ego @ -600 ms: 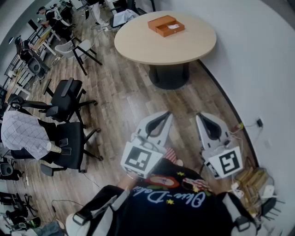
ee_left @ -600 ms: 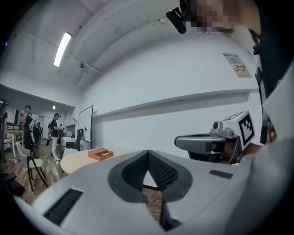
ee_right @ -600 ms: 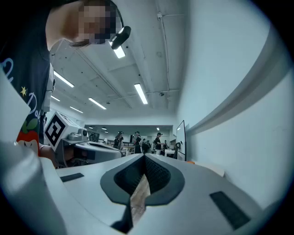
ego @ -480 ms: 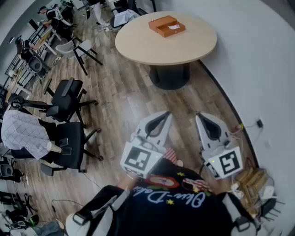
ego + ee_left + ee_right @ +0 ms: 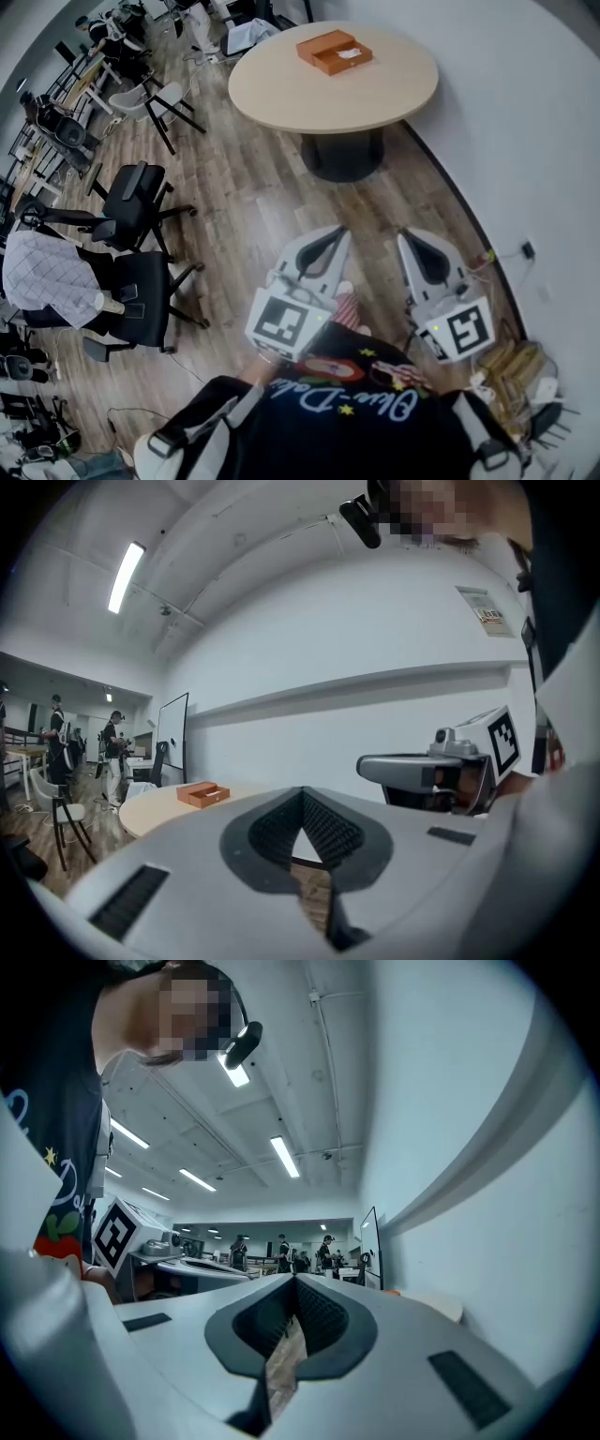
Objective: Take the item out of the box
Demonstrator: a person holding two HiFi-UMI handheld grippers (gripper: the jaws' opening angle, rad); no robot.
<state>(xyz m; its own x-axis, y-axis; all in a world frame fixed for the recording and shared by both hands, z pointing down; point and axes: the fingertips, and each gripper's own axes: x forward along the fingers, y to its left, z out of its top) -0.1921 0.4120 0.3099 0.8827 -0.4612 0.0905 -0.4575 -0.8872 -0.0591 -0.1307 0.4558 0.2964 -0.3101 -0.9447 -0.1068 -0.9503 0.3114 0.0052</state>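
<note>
The person stands on the wood-plank floor [image 5: 239, 202] well apart from the round table [image 5: 281, 103], holding both grippers low and close to the body, pointed toward the table. The left gripper [image 5: 336, 232] has its 2 jaws drawn together at the tips, and its own view shows nothing between them. The right gripper [image 5: 410, 234] is likewise closed tip to tip and empty, just beside the left one. The orange box [image 5: 335, 52] lies on the far part of the tabletop, untouched, with a pale item [image 5: 349, 54] showing in its open half; what the item is cannot be made out. Black office chairs [image 5: 131, 202] stand to the left, and a white wall [image 5: 534, 131] runs along the right.
</note>
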